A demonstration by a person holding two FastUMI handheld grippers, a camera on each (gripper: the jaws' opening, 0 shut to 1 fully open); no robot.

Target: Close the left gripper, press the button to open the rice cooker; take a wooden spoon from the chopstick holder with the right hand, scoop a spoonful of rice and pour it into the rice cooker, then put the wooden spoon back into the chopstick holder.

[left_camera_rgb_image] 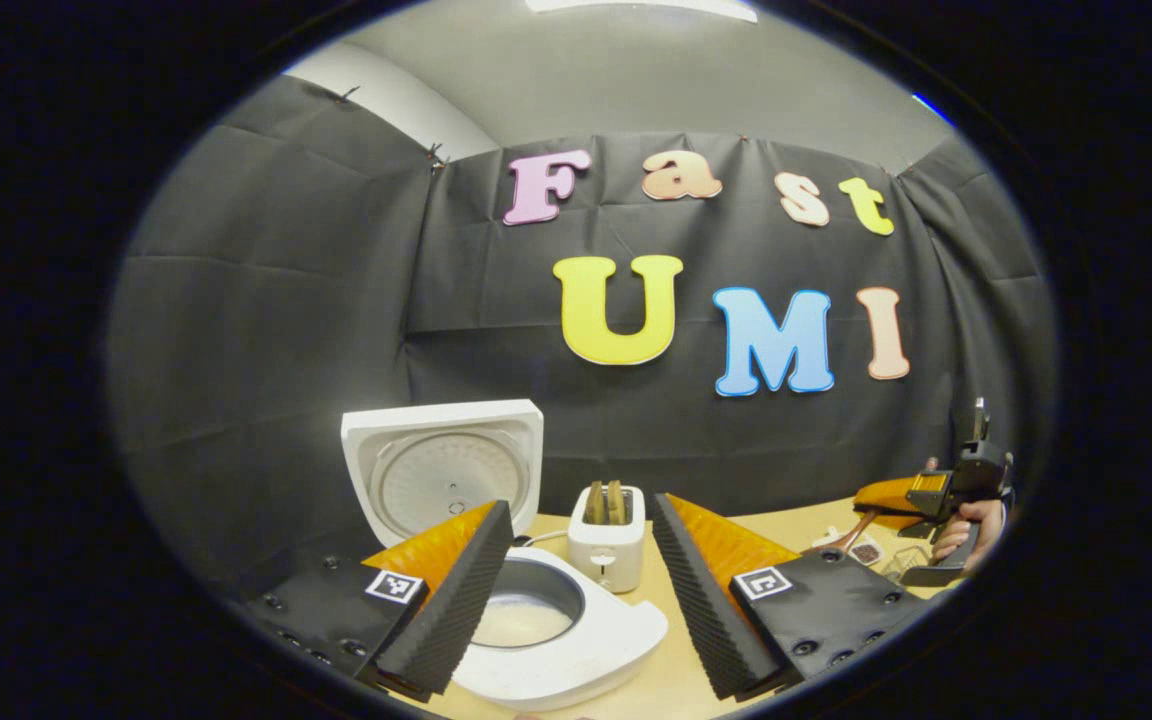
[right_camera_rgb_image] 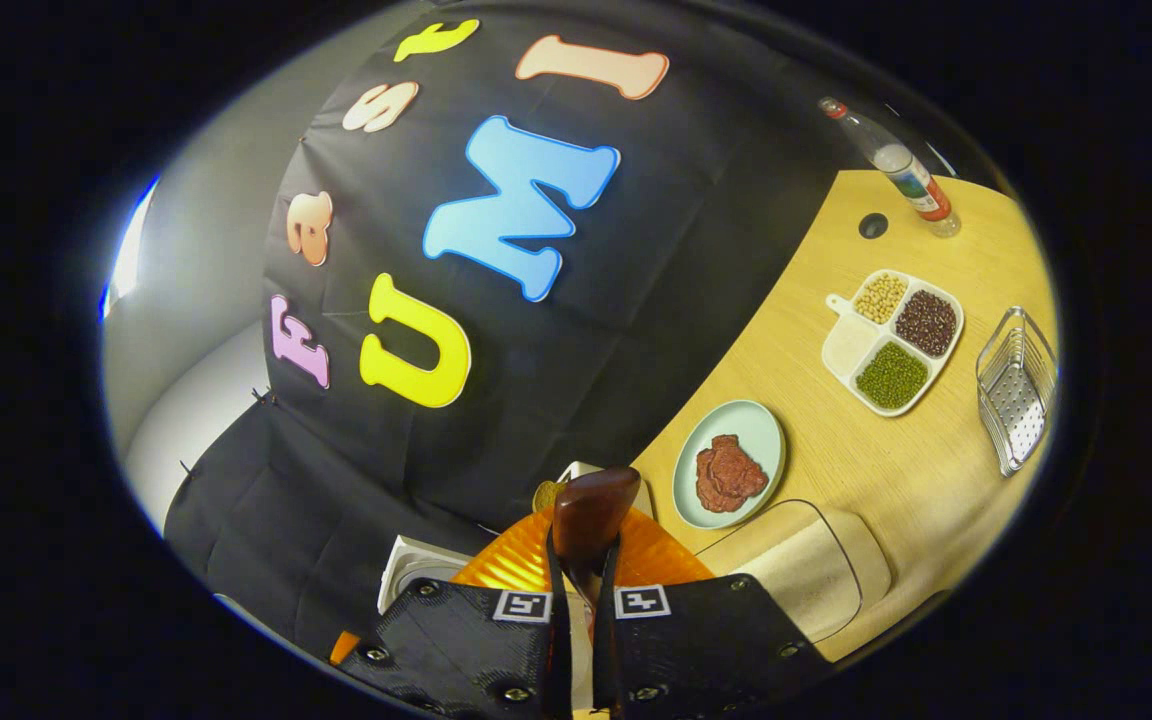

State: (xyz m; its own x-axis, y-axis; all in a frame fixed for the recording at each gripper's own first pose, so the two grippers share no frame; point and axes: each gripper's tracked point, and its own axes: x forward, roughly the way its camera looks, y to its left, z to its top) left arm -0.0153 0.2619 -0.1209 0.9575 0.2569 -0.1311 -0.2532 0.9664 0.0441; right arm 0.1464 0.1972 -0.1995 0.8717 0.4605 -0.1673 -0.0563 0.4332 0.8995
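Observation:
The white rice cooker (left_camera_rgb_image: pixel 576 655) stands open, its lid (left_camera_rgb_image: pixel 441 478) upright and its inner pot (left_camera_rgb_image: pixel 526 608) showing pale contents. My left gripper (left_camera_rgb_image: pixel 581 600) hangs open just above the cooker's front, one finger on each side of the pot. At the far right a hand (left_camera_rgb_image: pixel 966 530) holds my right gripper (left_camera_rgb_image: pixel 921 500) with the wooden spoon (left_camera_rgb_image: pixel 851 535) low over the table. In the right gripper view my right gripper (right_camera_rgb_image: pixel 579 585) is shut on the wooden spoon (right_camera_rgb_image: pixel 591 510), whose dark bowl points forward. A corner of the cooker (right_camera_rgb_image: pixel 414 570) shows below left.
A white toaster (left_camera_rgb_image: pixel 608 535) stands behind the cooker. On the wooden table (right_camera_rgb_image: pixel 896 470) are a plate of meat (right_camera_rgb_image: pixel 731 465), a divided tray of beans (right_camera_rgb_image: pixel 894 340), a wire holder (right_camera_rgb_image: pixel 1016 390), a bottle (right_camera_rgb_image: pixel 901 170) and a clear box of rice (right_camera_rgb_image: pixel 806 570).

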